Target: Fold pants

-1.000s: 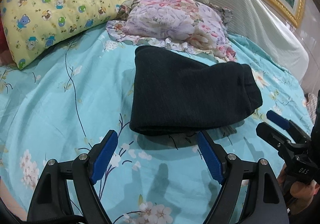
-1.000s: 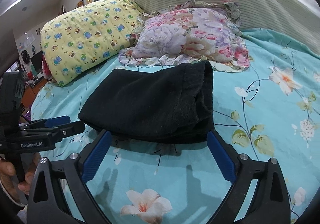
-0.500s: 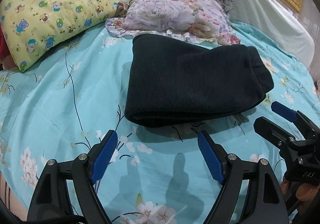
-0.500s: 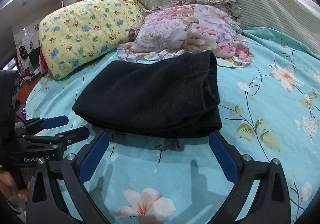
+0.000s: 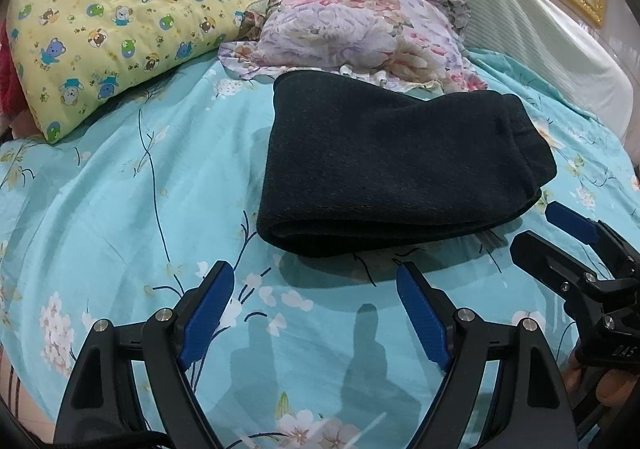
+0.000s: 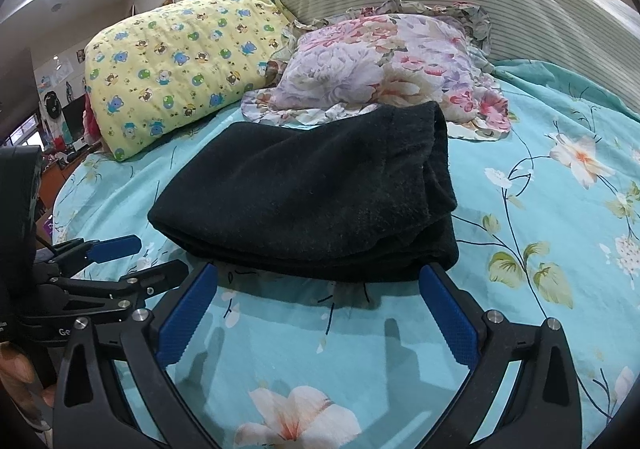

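The black pants (image 5: 392, 165) lie folded into a thick rectangle on the turquoise floral bedsheet (image 5: 120, 209); they also show in the right wrist view (image 6: 312, 197). My left gripper (image 5: 314, 289) is open and empty, just short of the pants' near folded edge. My right gripper (image 6: 318, 285) is open and empty, its tips at the near edge of the pants without gripping them. The right gripper also shows at the right of the left wrist view (image 5: 556, 233), and the left gripper at the left of the right wrist view (image 6: 148, 257).
A yellow bear-print pillow (image 5: 120, 17) and a floral pillow (image 5: 360, 33) lie behind the pants. A striped cream headboard cushion (image 5: 500, 9) runs along the back. The bed edge drops off at left (image 6: 60, 193).
Both grippers have pulled back slightly and stayed open. The pants lie still in the same folded shape.
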